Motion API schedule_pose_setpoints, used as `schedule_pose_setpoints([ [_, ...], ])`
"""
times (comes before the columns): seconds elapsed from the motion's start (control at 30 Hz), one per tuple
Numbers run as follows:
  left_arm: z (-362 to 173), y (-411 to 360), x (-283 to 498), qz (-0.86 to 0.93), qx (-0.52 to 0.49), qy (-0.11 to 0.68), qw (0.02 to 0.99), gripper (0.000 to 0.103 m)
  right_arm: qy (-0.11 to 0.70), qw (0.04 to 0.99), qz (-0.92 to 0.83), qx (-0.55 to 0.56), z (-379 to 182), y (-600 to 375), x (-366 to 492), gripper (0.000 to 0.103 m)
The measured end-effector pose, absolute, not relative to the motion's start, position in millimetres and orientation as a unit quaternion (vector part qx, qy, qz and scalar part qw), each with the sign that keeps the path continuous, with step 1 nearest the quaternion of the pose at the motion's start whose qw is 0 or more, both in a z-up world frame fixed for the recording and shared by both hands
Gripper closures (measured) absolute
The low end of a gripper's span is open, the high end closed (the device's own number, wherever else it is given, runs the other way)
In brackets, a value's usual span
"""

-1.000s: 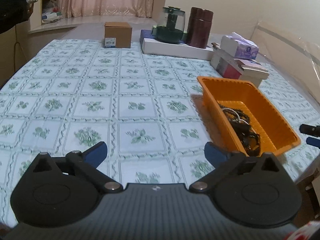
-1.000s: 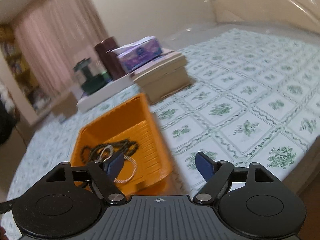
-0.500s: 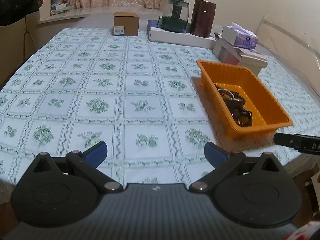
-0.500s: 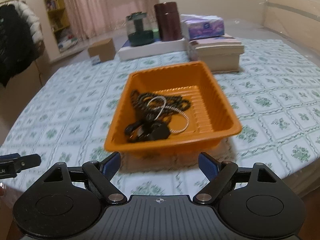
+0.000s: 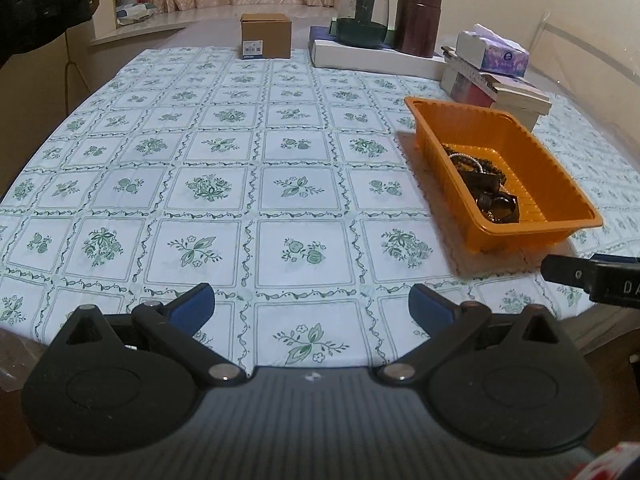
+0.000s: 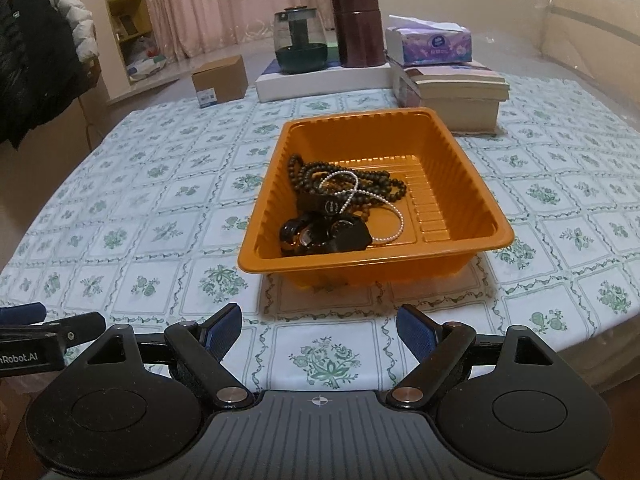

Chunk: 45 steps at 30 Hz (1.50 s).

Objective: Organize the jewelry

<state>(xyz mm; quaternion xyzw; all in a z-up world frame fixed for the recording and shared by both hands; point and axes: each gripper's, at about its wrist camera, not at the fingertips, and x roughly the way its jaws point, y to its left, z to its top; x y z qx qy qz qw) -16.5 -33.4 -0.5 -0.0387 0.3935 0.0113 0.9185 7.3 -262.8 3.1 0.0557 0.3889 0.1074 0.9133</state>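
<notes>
1. Jewelry lies heaped in the orange tray; none shows on the cloth, though the far end is small.
2. Your right gripper swung back within the last second to face the tray squarely, spread wide, empty.
3. Your left gripper pulled back too, wide and empty.
4. That suits sorting finished, or unpacking ahead.

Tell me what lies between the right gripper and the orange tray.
Nothing but bare floral tablecloth lies between the right gripper and the orange tray, as the right wrist view shows.
</notes>
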Motion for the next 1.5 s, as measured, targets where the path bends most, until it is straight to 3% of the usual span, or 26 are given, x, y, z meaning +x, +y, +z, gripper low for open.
schedule_pose_setpoints([
  [1.5,-1.5,-41.3,-15.4,0.004,-0.033,0.386,0.922,0.000,0.393,0.910,0.122,0.048,-8.2,-242.8,7.0,0.019],
])
